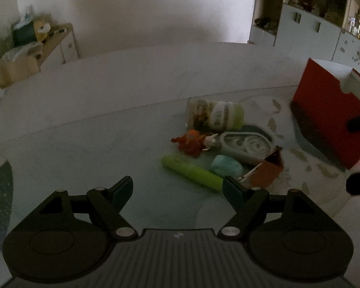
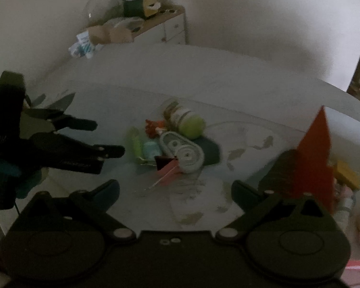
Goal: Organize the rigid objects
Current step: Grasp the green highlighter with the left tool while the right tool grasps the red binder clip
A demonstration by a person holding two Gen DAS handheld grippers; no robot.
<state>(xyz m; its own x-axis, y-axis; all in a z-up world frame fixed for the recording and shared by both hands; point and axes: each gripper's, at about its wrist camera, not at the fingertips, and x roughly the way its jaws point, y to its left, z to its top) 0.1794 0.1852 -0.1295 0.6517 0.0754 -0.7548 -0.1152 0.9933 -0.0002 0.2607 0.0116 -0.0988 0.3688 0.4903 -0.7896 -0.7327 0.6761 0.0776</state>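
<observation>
A small heap of objects lies on the pale mat: a clear jar with a green lid on its side, an orange toy, a grey correction-tape case, a lime-green tube, a light-blue block and a brown-red binder clip. My left gripper hovers open just short of the heap, empty. My right gripper is open and empty, also near the heap.
A red open box stands to the right of the heap on the table. A low cabinet with clutter sits by the far wall. Shelving fills the far right.
</observation>
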